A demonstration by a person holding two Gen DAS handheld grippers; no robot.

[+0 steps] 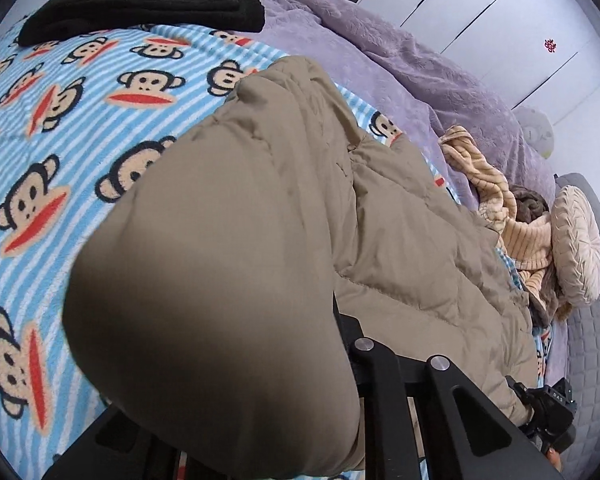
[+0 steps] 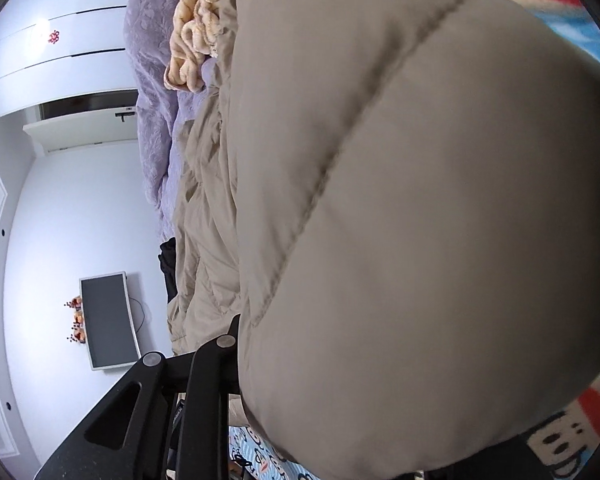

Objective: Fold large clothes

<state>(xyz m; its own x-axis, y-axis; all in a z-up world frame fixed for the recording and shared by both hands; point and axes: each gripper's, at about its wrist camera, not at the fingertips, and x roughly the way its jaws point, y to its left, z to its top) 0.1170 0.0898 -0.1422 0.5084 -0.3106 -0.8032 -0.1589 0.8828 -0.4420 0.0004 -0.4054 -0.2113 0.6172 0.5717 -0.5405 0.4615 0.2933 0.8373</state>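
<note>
My left claw point(image 1: 340, 360) is buried under a bulge of the tan coat point(image 1: 380, 220), and my right claw point(image 2: 260, 380) likewise, so I cannot tell whether either pinches the fabric. From the left claw the coat's long axis runs forward along the bed point(image 1: 80, 128) toward the far pillow point(image 1: 576, 244); both claws sit at its near end.

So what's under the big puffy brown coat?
The puffy coat lies on a blue striped monkey blanket, which shows all around its edges. Whatever sits directly beneath its middle is covered, so that can't be seen.
</note>
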